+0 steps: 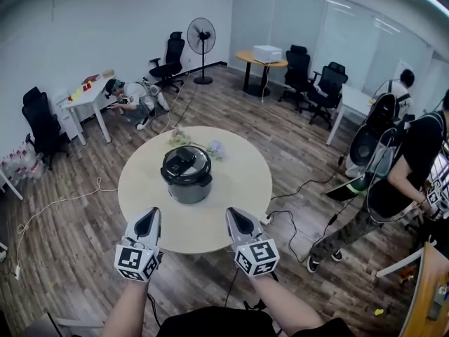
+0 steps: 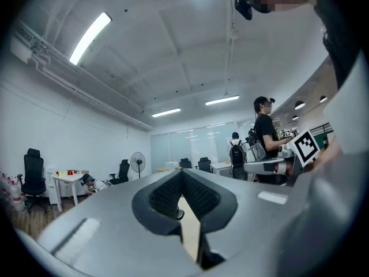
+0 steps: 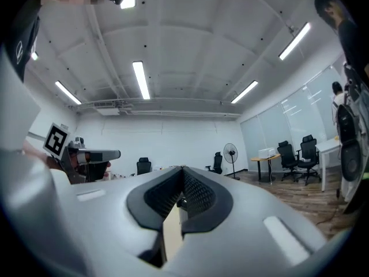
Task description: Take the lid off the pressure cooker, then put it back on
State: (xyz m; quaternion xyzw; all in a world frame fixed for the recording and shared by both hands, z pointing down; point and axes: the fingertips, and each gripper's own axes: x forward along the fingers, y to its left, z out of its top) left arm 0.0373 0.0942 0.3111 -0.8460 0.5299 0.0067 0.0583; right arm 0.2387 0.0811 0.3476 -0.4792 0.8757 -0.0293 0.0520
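Head view has the pressure cooker (image 1: 186, 175) standing mid-way across the round table (image 1: 242, 188), its lid (image 1: 184, 161) seated on top. The left tool (image 1: 149, 220) and right tool (image 1: 235, 218) hover over the table's near edge, jaws pressed together on nothing, well apart from the cooker. Either no step has begun or both are done; I cannot tell which. Around it: wood floor (image 1: 84, 258), trailing cables (image 1: 56, 203), office chairs (image 1: 168, 60), a standing fan (image 1: 201, 37) far off.

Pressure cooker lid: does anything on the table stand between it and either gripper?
Nothing visible: only bare table separates the left gripper and right gripper from the lid; some clutter lies beyond the cooker.
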